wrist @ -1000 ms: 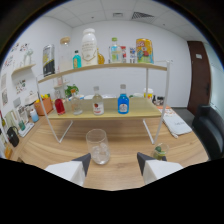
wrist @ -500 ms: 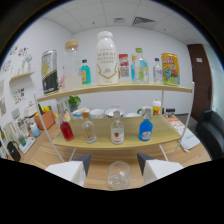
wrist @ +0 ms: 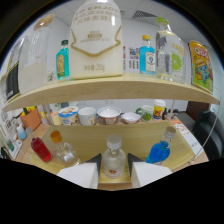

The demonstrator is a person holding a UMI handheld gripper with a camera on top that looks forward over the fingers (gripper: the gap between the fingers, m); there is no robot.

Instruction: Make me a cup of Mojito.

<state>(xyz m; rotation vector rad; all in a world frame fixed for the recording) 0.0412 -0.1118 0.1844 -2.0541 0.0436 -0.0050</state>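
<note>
My gripper is up against a two-level wooden shelf. A clear bottle with a pale cap stands on the lower board between my white fingers, with a thin gap at each side, so the gripper is open. To its right on the same board is a blue bottle. To its left are a clear bottle with an orange cap and a red bottle. No drinking glass shows.
Small bowls and cups line the back of the lower board. The upper board holds a big white jar, a teal bottle, a blue bottle, a clear green-labelled bottle and a yellow can. A tall glass jar stands further left.
I have moved forward and up to the shelf. The empty glass on the table has dropped out of view, and the clear bottle now stands between my fingers.
</note>
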